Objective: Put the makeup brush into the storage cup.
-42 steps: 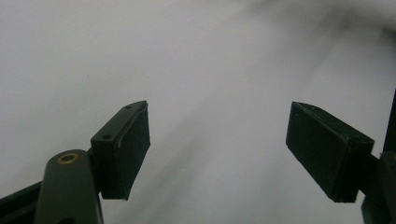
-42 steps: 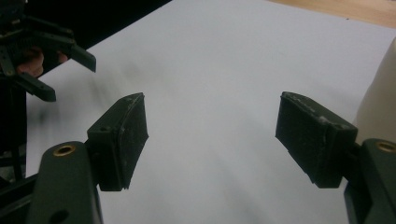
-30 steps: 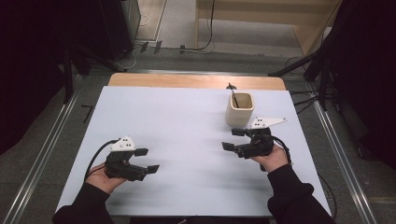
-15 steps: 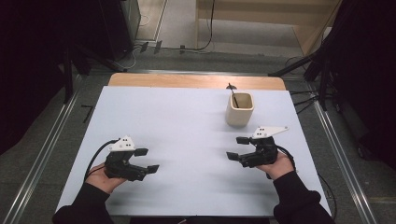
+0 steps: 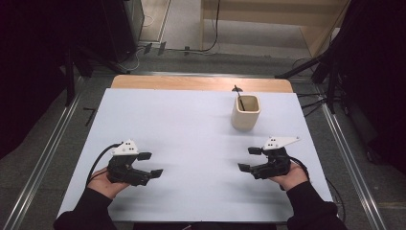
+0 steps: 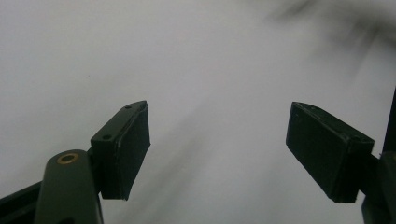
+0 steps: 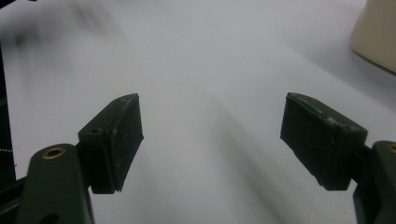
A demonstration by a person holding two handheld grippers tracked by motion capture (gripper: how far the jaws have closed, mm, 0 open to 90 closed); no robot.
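The white table is seen whole in the high view, taking up the middle of the frame, with a strip of bare wood along its far edge. In the two gripper views it's just pale, slightly smeared surface behind the jaws.

The cream cup is found right of centre in the upper half of the high view, standing upright, with a thin dark stick leaning out of it toward the upper left. In the right gripper view the cup is cut off at the upper right corner, so the stick can't be made out there. The left gripper view is blurred at its upper right, so nothing can be told there.

The left gripper is held at the lower left of the high view, jaws spread wide with nothing between them, which is confirmed up close. The right gripper is held at the lower right, also wide open and empty.

The cup is placed above and slightly left of the right gripper in the high view, apart from its jaws, and well apart from the left gripper's.
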